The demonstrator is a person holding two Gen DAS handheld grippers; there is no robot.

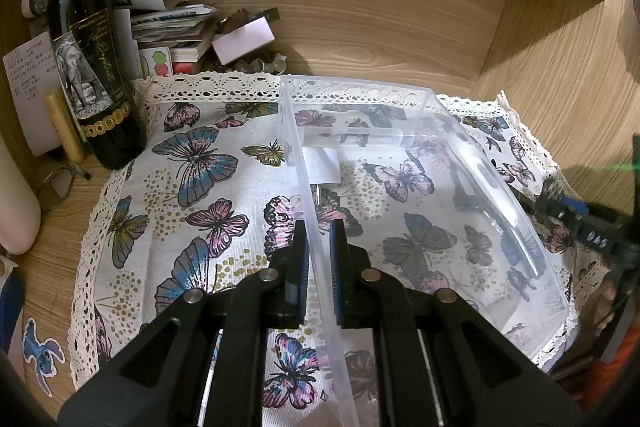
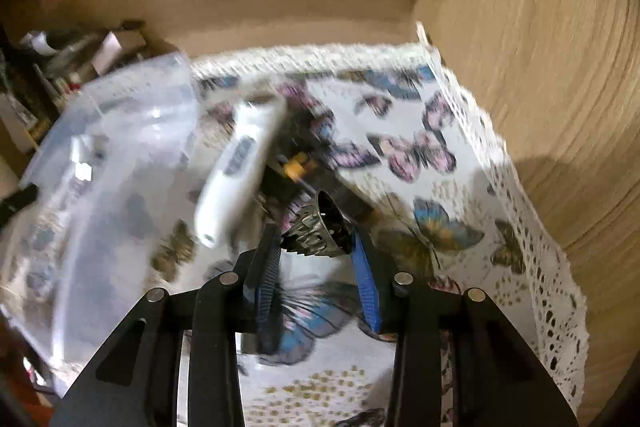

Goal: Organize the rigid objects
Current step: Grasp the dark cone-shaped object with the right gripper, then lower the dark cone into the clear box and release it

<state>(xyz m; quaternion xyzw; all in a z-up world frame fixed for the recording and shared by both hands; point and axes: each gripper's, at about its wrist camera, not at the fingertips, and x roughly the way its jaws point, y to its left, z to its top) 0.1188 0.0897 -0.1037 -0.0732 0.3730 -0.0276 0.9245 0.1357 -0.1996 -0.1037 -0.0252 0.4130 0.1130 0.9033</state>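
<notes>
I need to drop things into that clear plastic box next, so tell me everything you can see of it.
The clear plastic box is a see-through, open-topped rectangular bin with thin straight walls and no lid in view. It sits upright on the butterfly-print cloth, whose pattern shows through its floor. A white label or slip shows near its far left corner, and a white device lies along the right wall; whether inside or just outside is unclear. The left hand-held gripper straddles its left wall, one finger on each side.

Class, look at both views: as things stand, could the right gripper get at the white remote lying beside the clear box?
Probably not yet: the right gripper is already shut on a dark filigree metal piece. The white remote lies uncovered just ahead.
</notes>
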